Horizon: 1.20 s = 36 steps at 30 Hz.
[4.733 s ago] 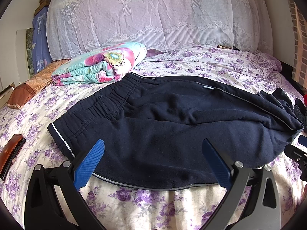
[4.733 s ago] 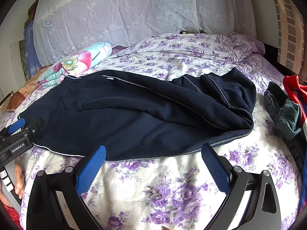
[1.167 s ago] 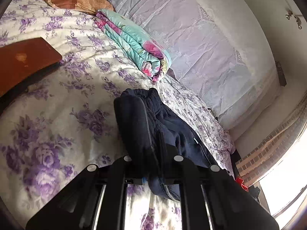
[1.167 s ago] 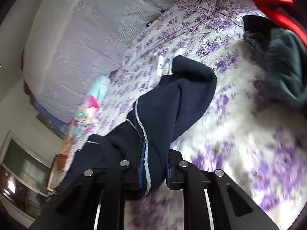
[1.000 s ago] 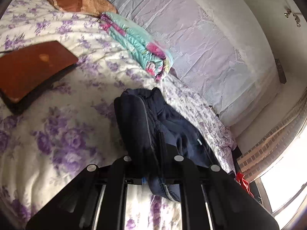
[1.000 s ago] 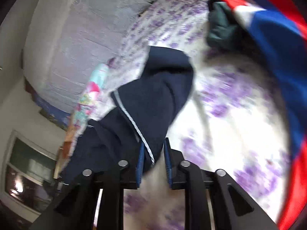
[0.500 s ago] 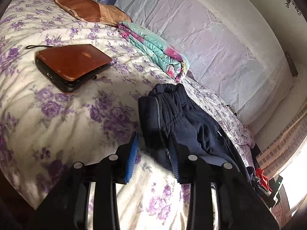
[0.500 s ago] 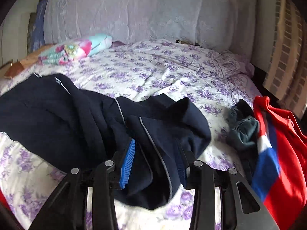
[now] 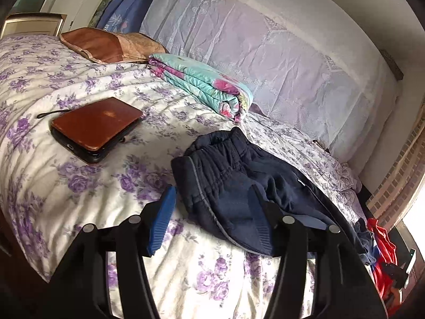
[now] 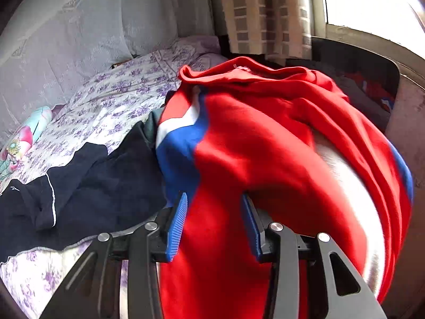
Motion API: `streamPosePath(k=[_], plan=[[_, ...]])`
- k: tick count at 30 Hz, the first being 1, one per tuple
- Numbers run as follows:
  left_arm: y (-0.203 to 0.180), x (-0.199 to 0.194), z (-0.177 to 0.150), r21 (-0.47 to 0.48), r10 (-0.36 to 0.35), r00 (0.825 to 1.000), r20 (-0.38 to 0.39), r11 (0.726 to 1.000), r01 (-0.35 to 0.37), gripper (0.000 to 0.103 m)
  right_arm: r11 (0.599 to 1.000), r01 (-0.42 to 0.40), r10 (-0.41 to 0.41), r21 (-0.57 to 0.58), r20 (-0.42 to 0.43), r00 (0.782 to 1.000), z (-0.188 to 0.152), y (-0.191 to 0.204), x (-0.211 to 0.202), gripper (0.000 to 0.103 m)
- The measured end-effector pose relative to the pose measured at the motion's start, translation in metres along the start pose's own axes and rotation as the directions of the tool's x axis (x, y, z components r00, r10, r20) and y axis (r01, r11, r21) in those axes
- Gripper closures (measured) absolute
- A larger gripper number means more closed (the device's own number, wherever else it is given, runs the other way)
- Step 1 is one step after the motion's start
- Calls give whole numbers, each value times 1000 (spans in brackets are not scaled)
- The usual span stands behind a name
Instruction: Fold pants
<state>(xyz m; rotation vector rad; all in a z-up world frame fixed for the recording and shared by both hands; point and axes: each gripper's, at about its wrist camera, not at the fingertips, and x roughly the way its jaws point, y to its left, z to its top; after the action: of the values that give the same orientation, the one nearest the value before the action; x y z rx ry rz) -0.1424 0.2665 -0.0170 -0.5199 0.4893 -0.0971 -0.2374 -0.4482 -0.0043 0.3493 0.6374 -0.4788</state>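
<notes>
— Which step is this, would you say?

— The navy pants (image 9: pixel 239 183) lie in a rumpled heap on the flowered bed (image 9: pixel 79 180), waistband end toward the folded quilt (image 9: pixel 199 85); I judge them set aside rather than properly folded, and a new garment being taken up.

— And the left tongs (image 9: pixel 209 218)?

— Released, jaws parted, with the waistband corner lying between and under them; the blue pad on one side stands clear of the cloth; nothing is gripped.

— The right?

— The right tongs (image 10: pixel 215 223) are turned toward the window, tilted, jaws apart around a bulge of the red jacket (image 10: pixel 279 138); the pads flank the fabric, yet I see no pinch.

— So what does the next move call for?

— I reckon either closing on that red cloth to drag it clear, or going back to square the pants; the heap wants spreading flat first; the brown case (image 9: pixel 98 125) lies well apart, no hindrance.
</notes>
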Motion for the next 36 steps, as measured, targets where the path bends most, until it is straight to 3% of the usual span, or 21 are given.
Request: streamPosePath(k=[2, 4, 6, 9, 11, 13, 15, 18, 23, 26, 29, 31, 33, 34, 35, 36], plan=[[-7, 6, -1, 2, -19, 1000, -9, 1000, 19, 47, 991, -130, 130, -10, 16, 991, -2, 14, -12, 55], [-17, 9, -3, 4, -43, 999, -14, 999, 43, 44, 963, -265, 265, -45, -15, 964, -3, 41, -10, 56], [-24, 8, -7, 9, -50, 999, -8, 999, 50, 38, 930, -350, 346, -116, -48, 937, -4, 78, -3, 56], [-32, 5, -13, 36, -35, 999, -1, 999, 35, 35, 887, -302, 309, -348, -38, 950, -12, 148, 5, 56], [-35, 2, -14, 71, -17, 1000, -2, 997, 17, 34, 830, -271, 296, -488, -28, 955, -12, 189, 11, 56], [-34, -1, -14, 87, 8, 1000, 5, 996, -8, 33, 796, -251, 274, -551, -41, 961, -10, 218, 20, 56], [-30, -3, -13, 70, 14, 1000, 10, 997, -15, 32, 771, -266, 258, -579, -97, 961, -5, 241, 39, 56], [-16, -4, -13, 10, 5, 1000, 1, 1000, -5, 31, 768, -252, 207, -589, -144, 968, 0, 257, 72, 56], [-3, 0, -15, -19, 29, 999, -16, 999, -29, 27, 808, -357, 300, -468, -194, 934, 7, 256, 82, 55], [5, 9, -18, -60, 12, 999, -42, 998, -15, 27, 752, -343, 262, -563, -221, 939, -6, 278, 86, 53], [5, 12, -22, -82, -7, 999, -49, 997, 3, 27, 693, -278, 176, -665, -218, 960, -24, 297, 94, 53], [-2, 10, -23, -46, 3, 999, -43, 999, -5, 27, 679, -248, 155, -691, -195, 968, -26, 301, 95, 52], [-9, 8, -22, -6, 15, 999, -38, 1000, -15, 27, 686, -276, 175, -674, -215, 961, -22, 297, 98, 53], [-11, 7, -22, 11, 20, 999, -34, 1000, -20, 27, 698, -306, 201, -648, -233, 951, -19, 292, 99, 64], [-15, 4, -22, 29, 26, 999, -28, 999, -25, 25, 719, -325, 217, -614, -246, 945, -14, 285, 100, 84], [-17, 2, -21, 44, 28, 999, -23, 999, -27, 24, 742, -343, 243, -577, -246, 939, -9, 278, 98, 86]])
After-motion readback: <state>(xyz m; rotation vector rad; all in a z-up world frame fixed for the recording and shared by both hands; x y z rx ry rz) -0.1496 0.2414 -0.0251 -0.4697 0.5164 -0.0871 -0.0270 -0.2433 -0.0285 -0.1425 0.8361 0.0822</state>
